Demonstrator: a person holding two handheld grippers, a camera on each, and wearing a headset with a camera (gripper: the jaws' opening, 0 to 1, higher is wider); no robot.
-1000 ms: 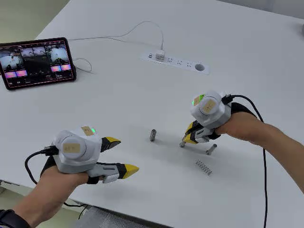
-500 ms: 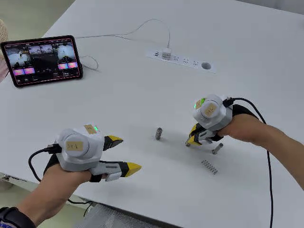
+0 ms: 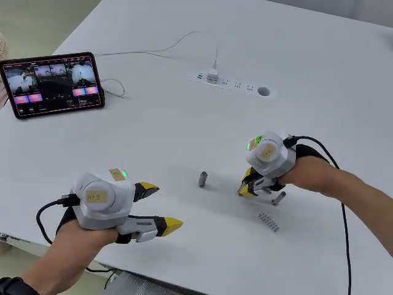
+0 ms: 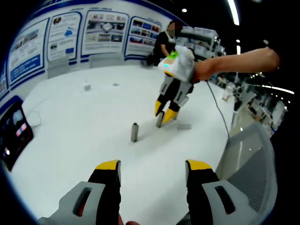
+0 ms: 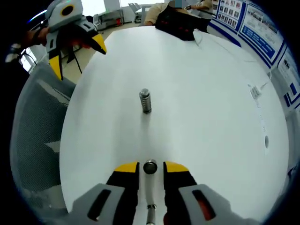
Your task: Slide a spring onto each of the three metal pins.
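Where the right tongs (image 3: 244, 190) straddle it, one pin (image 4: 159, 120) stands upright

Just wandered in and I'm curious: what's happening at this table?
A person is working with two hand-held grippers at a white table. The right gripper has its jaws set closely either side of an upright metal pin; whether it grips is unclear. The left gripper hovers open. Another pin already wears a spring, and a loose spring lies nearby.
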